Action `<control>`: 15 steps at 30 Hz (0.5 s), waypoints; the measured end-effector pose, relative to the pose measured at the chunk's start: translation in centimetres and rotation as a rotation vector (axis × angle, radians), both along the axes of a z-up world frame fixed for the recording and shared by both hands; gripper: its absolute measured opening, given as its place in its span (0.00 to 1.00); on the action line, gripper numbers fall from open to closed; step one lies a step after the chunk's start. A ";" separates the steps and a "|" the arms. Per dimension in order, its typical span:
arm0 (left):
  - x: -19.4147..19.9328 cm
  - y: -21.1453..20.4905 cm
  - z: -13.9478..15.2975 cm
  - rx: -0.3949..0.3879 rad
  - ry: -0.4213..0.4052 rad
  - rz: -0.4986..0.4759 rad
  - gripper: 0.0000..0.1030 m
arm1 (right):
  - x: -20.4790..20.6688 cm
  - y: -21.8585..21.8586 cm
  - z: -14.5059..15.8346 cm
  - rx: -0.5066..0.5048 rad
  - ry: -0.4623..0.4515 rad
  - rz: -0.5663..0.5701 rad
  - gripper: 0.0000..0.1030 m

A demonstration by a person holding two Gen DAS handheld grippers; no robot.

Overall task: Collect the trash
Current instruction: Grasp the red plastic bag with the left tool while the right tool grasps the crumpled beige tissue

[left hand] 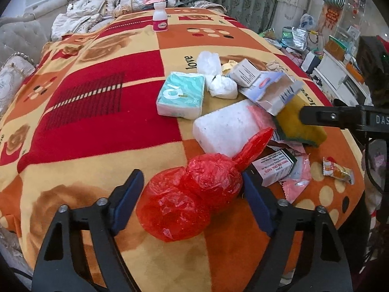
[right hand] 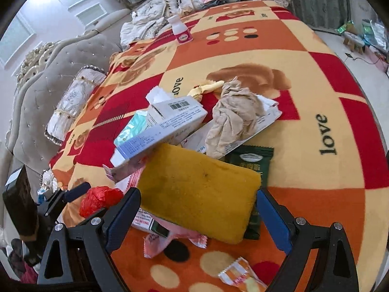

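The left hand-held gripper (left hand: 192,202) is straddling a crumpled red plastic bag (left hand: 194,192) on the blanket-covered bed (left hand: 97,126), its jaws apart: one pad is at the bag's right side, the other is standing just clear on the left, so I judge the grasp unfinished. The right hand-held gripper (right hand: 198,209) is likewise standing apart, its pads flanking a single yellow sponge (right hand: 199,187) without pressing it, presumably lining up a pick. Beyond them the trash is lying heaped together, likely gathered for collection: one white foam block (left hand: 223,126), one teal tissue pack (left hand: 181,95), two wads of white paper (left hand: 217,77), at least three small cartons (left hand: 274,170), one crumpled beige cloth (right hand: 233,119), one dark green sachet (right hand: 252,160) and some pink wrappers (right hand: 170,241), number unclear. One small white bottle (left hand: 160,17) is standing well apart near the pillows (left hand: 92,7).
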State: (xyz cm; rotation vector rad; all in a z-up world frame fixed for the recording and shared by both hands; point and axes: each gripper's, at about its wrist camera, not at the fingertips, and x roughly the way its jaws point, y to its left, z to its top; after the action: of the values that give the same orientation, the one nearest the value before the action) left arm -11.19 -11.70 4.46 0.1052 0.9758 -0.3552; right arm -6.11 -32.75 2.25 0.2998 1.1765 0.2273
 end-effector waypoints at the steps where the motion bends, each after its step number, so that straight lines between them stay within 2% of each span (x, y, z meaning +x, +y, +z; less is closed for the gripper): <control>1: 0.0 0.0 -0.1 -0.001 0.002 0.000 0.72 | 0.2 0.3 -0.1 0.001 0.004 0.000 0.91; 3: 0.0 0.0 -0.2 -0.009 0.013 -0.001 0.58 | 0.2 0.3 -0.5 -0.003 0.015 0.002 0.91; 10: -0.3 0.6 0.5 -0.045 0.020 0.005 0.41 | -0.1 0.3 -1.2 -0.004 0.021 0.062 0.91; 15: -0.6 1.2 1.9 -0.068 -0.001 0.023 0.39 | -1.5 -0.4 -0.9 0.002 -0.033 0.073 0.69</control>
State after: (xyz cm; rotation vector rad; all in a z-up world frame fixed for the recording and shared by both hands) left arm -11.74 -10.47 6.35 0.0322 0.9626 -0.3666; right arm -7.59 -33.11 1.40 0.2544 1.1552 0.2961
